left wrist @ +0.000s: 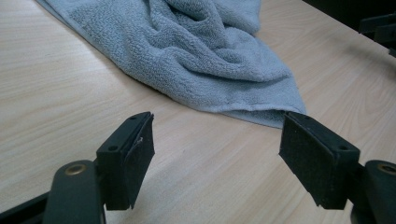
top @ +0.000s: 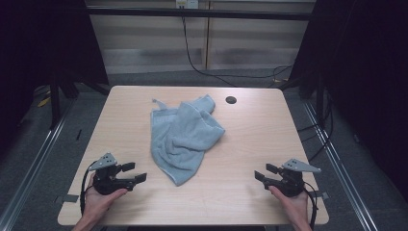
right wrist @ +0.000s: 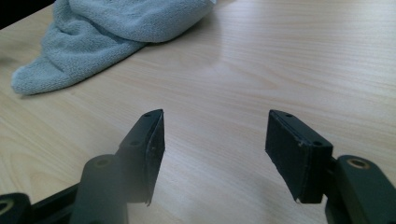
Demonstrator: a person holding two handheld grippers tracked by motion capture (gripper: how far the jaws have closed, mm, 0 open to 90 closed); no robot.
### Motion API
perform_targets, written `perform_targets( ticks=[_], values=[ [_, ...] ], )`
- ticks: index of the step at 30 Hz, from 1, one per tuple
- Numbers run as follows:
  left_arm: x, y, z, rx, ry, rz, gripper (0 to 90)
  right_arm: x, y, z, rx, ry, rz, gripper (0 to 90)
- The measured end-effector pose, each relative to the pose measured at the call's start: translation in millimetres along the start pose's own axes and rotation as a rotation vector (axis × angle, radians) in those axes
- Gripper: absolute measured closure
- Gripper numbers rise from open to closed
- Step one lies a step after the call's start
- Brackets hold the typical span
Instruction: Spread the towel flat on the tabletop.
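Towel, pale blue terry, lies crumpled at the middle of the table, bunched into soft folds with a narrow hanging loop poking out toward eleven o'clock and one tapered corner trailing down toward six. From where I stand it rests flat on the wood, touched by nothing.

At about seven o'clock on the tabletop a hand holds the left gripper, its jaws aimed toward three o'clock at the towel's trailing corner. The jaws stand wide, nothing between them. In the left gripper view the towel spreads across the top, and its hemmed corner ends just beyond the right-hand jaw, near it but apart; bare wood shows in the gap between the pads.

At about five o'clock the other hand holds the right gripper, pointing toward nine o'clock, back at the towel. Its jaws are wide too, and empty. In the right gripper view the towel sits off at ten o'clock, well apart from the jaws, with plain table ahead of them.

A round dark grommet hole sits in the table near one o'clock, just beside the towel's upper edge. A black cable runs across the floor beyond the far edge.
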State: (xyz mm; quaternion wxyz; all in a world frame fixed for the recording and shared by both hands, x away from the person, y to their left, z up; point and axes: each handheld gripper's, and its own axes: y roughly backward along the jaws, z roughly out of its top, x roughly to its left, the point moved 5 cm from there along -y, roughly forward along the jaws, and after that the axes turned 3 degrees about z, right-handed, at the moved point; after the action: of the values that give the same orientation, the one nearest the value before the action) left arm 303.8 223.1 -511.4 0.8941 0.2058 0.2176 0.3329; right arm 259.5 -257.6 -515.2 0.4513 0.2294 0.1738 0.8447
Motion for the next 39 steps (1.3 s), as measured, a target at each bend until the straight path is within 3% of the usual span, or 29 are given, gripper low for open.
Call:
perform_targets(
  ticks=[8,15,19,23,25,27,30,32,33,39],
  values=[
    [-1.7,-3.3,1.7,0.005,-0.011,0.000,26.0,10.3,-6.1,-0.2,0.042,0.014,0.067,38.2],
    [-7.2,-4.3,5.7,0.000,-0.028,-0.021,34.6,19.2,-10.8,5.2,0.070,0.033,0.083,37.7],
    [-13.3,-8.2,16.9,-0.012,-0.039,-0.029,38.8,32.5,-19.7,15.8,0.072,0.040,0.147,35.6],
    [-21.0,-27.1,31.5,0.016,-0.109,-0.061,41.8,35.3,-31.6,28.7,0.066,0.045,0.169,34.0],
    [-21.1,-32.5,36.9,0.018,-0.126,-0.063,41.8,35.0,-35.6,32.8,0.063,0.040,0.173,33.0],
    [-19.1,-42.9,49.8,0.008,-0.119,-0.071,43.8,33.8,-51.0,46.7,0.062,0.047,0.188,32.5],
    [-15.2,-51.8,56.2,0.009,-0.119,-0.067,45.2,34.1,-60.0,54.6,0.056,0.055,0.198,32.5],
    [-8.8,-60.1,55.6,-0.002,-0.079,-0.073,49.6,36.3,-71.6,63.5,0.050,0.063,0.217,32.5],
    [-3.7,-68.9,49.3,0.020,-0.079,-0.047,52.5,39.2,-82.2,68.6,0.045,0.074,0.231,32.9],
    [1.5,-86.2,28.8,0.106,-0.113,-0.022,52.7,50.8,-109.5,67.5,0.109,0.118,0.256,32.4]
  ],
)
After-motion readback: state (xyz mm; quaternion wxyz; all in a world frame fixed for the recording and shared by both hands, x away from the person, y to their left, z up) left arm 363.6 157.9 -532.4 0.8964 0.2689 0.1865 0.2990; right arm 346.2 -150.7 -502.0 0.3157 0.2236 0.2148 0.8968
